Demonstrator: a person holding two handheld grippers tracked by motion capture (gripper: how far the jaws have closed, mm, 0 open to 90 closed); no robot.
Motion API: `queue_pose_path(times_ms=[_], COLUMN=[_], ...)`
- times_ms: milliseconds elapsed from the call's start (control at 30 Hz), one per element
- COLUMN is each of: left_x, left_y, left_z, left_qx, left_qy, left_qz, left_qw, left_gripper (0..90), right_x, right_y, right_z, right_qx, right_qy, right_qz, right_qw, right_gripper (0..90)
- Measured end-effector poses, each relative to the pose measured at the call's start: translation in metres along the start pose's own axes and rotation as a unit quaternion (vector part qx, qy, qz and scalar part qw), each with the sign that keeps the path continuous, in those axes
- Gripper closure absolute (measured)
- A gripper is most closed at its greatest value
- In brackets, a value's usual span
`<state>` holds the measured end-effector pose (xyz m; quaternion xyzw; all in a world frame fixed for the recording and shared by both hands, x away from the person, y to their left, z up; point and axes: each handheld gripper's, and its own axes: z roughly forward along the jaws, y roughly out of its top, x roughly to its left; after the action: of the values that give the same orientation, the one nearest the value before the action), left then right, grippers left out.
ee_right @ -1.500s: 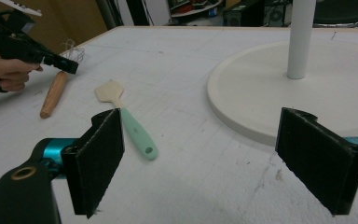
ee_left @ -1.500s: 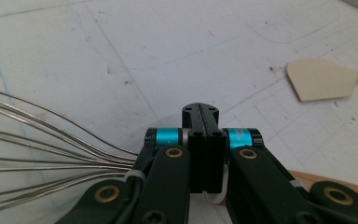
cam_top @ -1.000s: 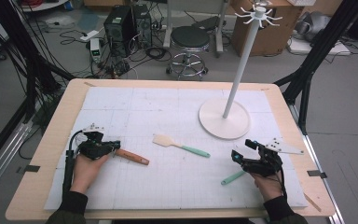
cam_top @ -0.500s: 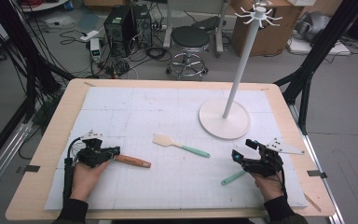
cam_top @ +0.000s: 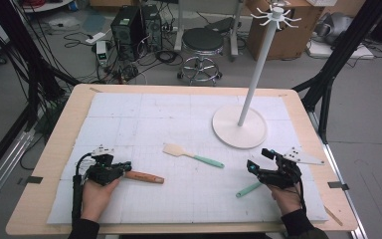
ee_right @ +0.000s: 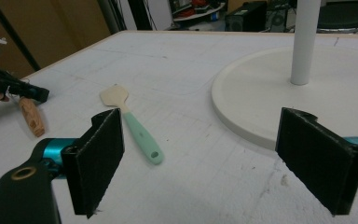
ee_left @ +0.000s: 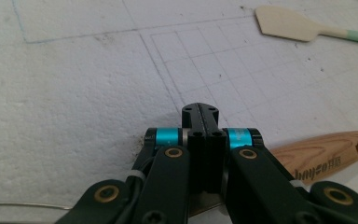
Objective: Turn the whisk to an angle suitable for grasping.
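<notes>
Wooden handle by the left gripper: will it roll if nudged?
Probably somewhat. The wooden handle looks rounded and tapered, lying flat on the foam mat, so a sideways nudge would likely swing it in an arc. It looks stiff and fairly light. The textured mat probably damps sliding.

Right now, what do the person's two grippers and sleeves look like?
Both grippers are black. The left gripper has teal bands and brass-coloured pivot pins on its links; a black cable trails back along the forearm. The right gripper has flat black pads, a teal band and a grey three-cornered plate on top. The sleeves are dark.
</notes>
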<state>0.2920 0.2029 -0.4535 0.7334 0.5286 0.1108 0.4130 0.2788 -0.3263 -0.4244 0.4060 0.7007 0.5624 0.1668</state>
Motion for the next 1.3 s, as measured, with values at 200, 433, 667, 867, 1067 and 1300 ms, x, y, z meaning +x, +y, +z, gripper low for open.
queue_pose_path(times_ms=[200, 433, 667, 867, 1067, 1300], left_x=[-0.001, 0.009, 0.011, 0.004, 0.004, -0.007], left_y=[0.001, -0.004, -0.008, -0.011, -0.013, -0.003], left_z=[-0.004, -0.025, -0.035, -0.035, -0.026, -0.015], left_qx=[-0.014, -0.024, -0.023, 0.000, 0.013, 0.014], left_qy=[-0.019, -0.024, -0.045, -0.058, -0.072, -0.081], left_qz=[-0.011, -0.018, -0.015, -0.004, -0.013, -0.005], left_qw=[0.9997, 0.9992, 0.9986, 0.9983, 0.9972, 0.9966], left_gripper=[90.0, 90.0, 90.0, 90.0, 90.0, 89.8], right_x=[0.000, -0.001, 0.000, -0.001, -0.001, 0.000], right_y=[0.001, 0.001, 0.002, 0.001, 0.002, 0.002], right_z=[-0.002, -0.002, -0.002, -0.003, -0.003, -0.003], right_qx=[-0.004, -0.007, -0.009, -0.007, -0.008, -0.008], right_qy=[0.000, 0.001, 0.000, 0.000, 0.000, 0.001], right_qz=[0.000, 0.000, -0.001, 0.001, 0.000, 0.002], right_qw=[1.0000, 1.0000, 1.0000, 1.0000, 1.0000, 1.0000], right_gripper=[14.5, 14.5, 14.5, 14.5, 14.5, 14.5])
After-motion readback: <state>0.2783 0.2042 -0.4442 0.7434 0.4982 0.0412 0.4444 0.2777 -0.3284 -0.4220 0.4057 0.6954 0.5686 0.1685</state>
